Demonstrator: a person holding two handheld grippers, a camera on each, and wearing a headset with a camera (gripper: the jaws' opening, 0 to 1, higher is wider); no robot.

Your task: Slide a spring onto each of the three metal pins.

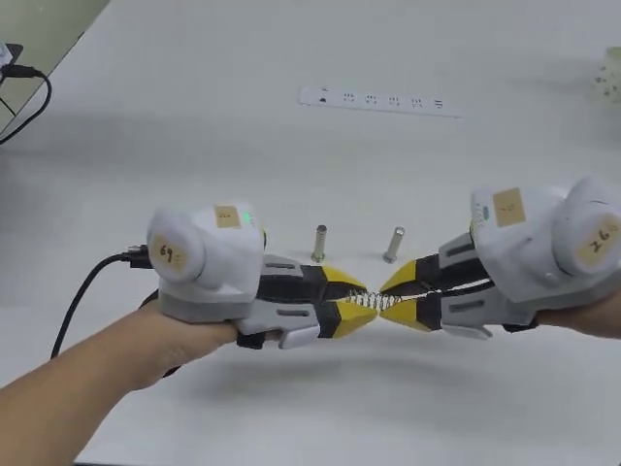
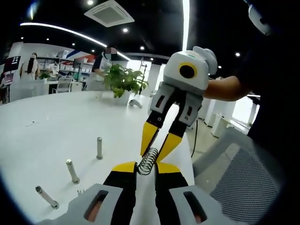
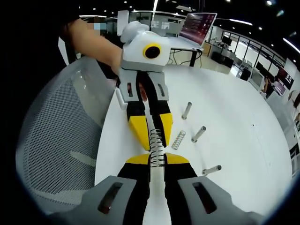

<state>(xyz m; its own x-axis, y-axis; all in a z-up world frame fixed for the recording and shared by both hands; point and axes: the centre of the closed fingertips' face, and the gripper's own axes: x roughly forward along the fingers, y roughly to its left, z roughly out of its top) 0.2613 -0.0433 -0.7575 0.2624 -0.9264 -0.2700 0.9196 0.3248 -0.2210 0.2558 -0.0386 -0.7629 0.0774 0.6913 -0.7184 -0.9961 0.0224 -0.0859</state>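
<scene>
The left gripper point(image 1: 357, 305) is clamped on one end of the spring point(image 1: 376, 301) and the right gripper point(image 1: 390, 291) pinches the other end, tip to tip above the table point(image 1: 194, 116). An uneven pull could stretch the spring or let it snap free and fly off. A cable point(image 1: 82, 296) trails behind the left gripper. The pins point(image 1: 319, 243) stand bare just beyond the tips with nothing blocking them, a loose spring point(image 3: 178, 139) lies beside them, and a power strip point(image 1: 378, 100) lies well beyond
</scene>
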